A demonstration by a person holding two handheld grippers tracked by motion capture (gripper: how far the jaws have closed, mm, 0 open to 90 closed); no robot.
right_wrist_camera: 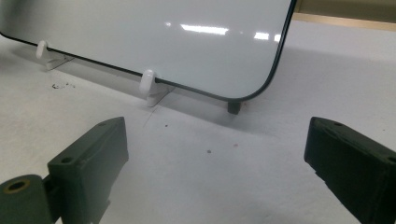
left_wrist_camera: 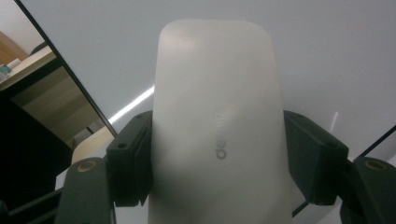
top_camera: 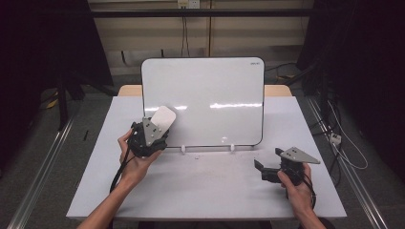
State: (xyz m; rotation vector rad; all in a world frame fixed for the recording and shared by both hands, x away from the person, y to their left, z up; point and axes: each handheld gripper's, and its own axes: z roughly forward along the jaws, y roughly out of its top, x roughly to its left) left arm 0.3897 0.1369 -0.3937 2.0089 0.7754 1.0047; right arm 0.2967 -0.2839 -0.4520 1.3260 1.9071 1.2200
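A white board (top_camera: 210,95) with a thin black rim stands tilted back on the white table (top_camera: 210,191); its face (right_wrist_camera: 140,32) looks blank. My left gripper (top_camera: 155,126) is shut on a white, rounded eraser (top_camera: 163,118), held up against the lower left part of the board. In the left gripper view the eraser (left_wrist_camera: 217,116) sits between both jaws, with grey lettering on it and the board (left_wrist_camera: 327,56) right behind. My right gripper (top_camera: 261,168) rests low on the table at the right, open, jaws apart with nothing between them (right_wrist_camera: 215,168).
Two small white clips (top_camera: 183,149) (top_camera: 232,148) hold the board's bottom edge, also seen as clips (right_wrist_camera: 148,84) in the right gripper view. Dark specks lie on the table near the board. Beyond the table edges are dark floor, metal rails and cables (top_camera: 344,152).
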